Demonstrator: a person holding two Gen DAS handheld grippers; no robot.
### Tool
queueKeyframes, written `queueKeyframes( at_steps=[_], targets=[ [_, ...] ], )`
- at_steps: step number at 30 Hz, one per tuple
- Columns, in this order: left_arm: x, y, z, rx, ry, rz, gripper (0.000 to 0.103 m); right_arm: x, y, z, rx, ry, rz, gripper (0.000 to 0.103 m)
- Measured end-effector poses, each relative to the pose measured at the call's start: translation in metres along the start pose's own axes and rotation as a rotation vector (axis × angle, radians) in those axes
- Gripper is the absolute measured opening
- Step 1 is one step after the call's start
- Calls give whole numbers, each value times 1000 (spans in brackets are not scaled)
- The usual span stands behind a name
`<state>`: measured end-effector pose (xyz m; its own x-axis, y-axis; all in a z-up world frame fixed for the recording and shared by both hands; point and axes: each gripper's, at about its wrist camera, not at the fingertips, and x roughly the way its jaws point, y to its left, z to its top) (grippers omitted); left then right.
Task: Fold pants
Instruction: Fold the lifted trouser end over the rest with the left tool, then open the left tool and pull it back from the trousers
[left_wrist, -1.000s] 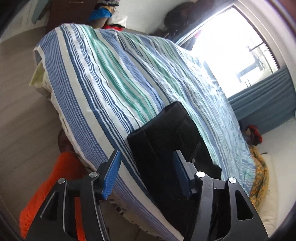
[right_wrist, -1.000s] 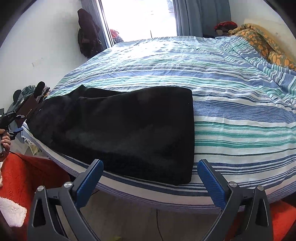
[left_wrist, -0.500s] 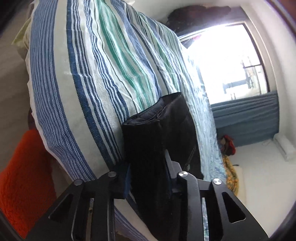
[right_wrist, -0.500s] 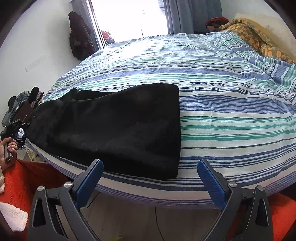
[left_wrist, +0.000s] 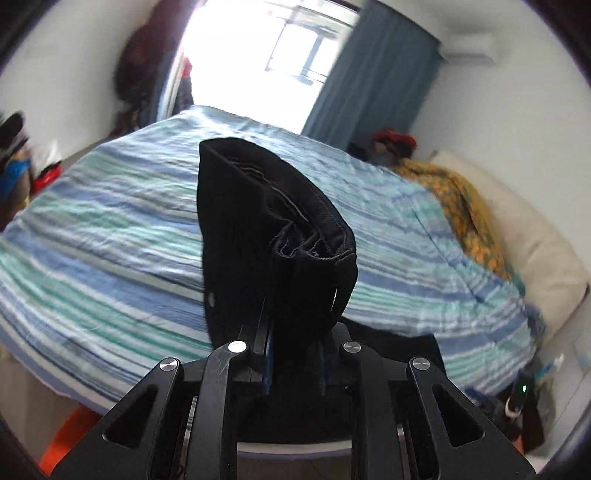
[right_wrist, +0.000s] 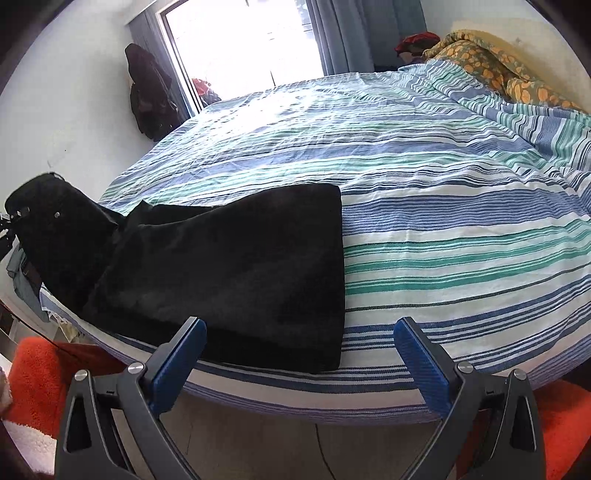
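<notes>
Gripping the pants (left_wrist: 273, 236) at one end, your left hand-held gripper (left_wrist: 295, 373) has just closed; your right hand-held gripper (right_wrist: 299, 354) gapes wide at the bed's (right_wrist: 461, 229) near edge.

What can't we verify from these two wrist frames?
- Left tool pads: hidden by the gathered black pants clamped between them, left wrist view.
- Left tool body: nearly cut off by the left edge in the right wrist view; only the lifted pants end shows.
- Striped bedsheet: motion-blurred, left wrist view.
- Pants fold underside: hidden by the top layer.
- Right tool: open, holding nothing.
</notes>
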<state>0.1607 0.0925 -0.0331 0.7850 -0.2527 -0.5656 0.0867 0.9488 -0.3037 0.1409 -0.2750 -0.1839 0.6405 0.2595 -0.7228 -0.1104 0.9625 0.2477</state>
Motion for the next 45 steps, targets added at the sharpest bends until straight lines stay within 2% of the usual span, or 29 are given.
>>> queueKeyframes(
  at_steps=[4, 7, 8, 9, 11, 14, 15, 17, 19, 20, 22, 24, 26, 27, 30, 32, 33, 34, 38, 39, 41, 45],
  targets=[
    [68, -97, -46, 201, 163, -64, 19, -3, -6, 2, 15, -12, -3, 101],
    [126, -133, -92, 306, 311, -44, 35, -5, -10, 1, 23, -19, -10, 101],
    [144, -143, -112, 350, 368, -22, 39, -6, -13, 1, 26, -20, -14, 101],
    [152, -149, -129, 390, 393, -16, 40, -8, -15, 0, 30, -23, -19, 101],
    [150, -151, -144, 432, 401, -40, 44, -11, -21, -1, 36, -31, -28, 101],
    [123, -147, -130, 439, 344, -82, 63, -17, -30, -3, 57, -45, -35, 101],
    [114, -143, -116, 422, 302, -70, 68, -18, -33, -3, 69, -51, -35, 101],
    [100, -118, -84, 346, 213, -25, 73, -21, -35, -3, 80, -70, -40, 101],
    [101, -87, -57, 267, 150, 79, 73, -27, -33, 2, 82, -100, -37, 101],
    [106, -77, -50, 251, 146, 134, 72, -31, -30, 6, 93, -116, -22, 101],
    [128, -55, -43, 238, 190, 230, 64, -37, -25, 17, 124, -141, 37, 101],
    [151, -41, -53, 238, 272, 248, 32, -40, -14, 28, 142, -151, 125, 101],
    [170, -36, -79, 241, 373, 214, 17, -34, 2, 40, 148, -124, 243, 101],
    [169, -37, -91, 255, 385, 195, 7, -27, 10, 44, 150, -98, 303, 101],
    [160, -50, -111, 311, 362, 179, 4, 15, 27, 59, 181, 76, 504, 99],
    [157, -48, -112, 308, 359, 166, 4, 47, 35, 64, 186, 191, 564, 92],
    [157, -47, -112, 297, 361, 158, 4, 61, 39, 66, 177, 240, 569, 82],
    [158, -45, -111, 281, 360, 148, 4, 75, 41, 68, 167, 288, 568, 78],
    [158, -49, -111, 307, 343, 156, 4, 116, 52, 65, 195, 471, 610, 70],
    [159, -49, -111, 311, 340, 157, 4, 121, 56, 63, 187, 509, 581, 70],
    [159, -49, -112, 301, 336, 154, 4, 127, 65, 61, 162, 536, 554, 70],
    [162, -46, -110, 266, 337, 142, 4, 145, 76, 61, 223, 559, 585, 70]
  ],
)
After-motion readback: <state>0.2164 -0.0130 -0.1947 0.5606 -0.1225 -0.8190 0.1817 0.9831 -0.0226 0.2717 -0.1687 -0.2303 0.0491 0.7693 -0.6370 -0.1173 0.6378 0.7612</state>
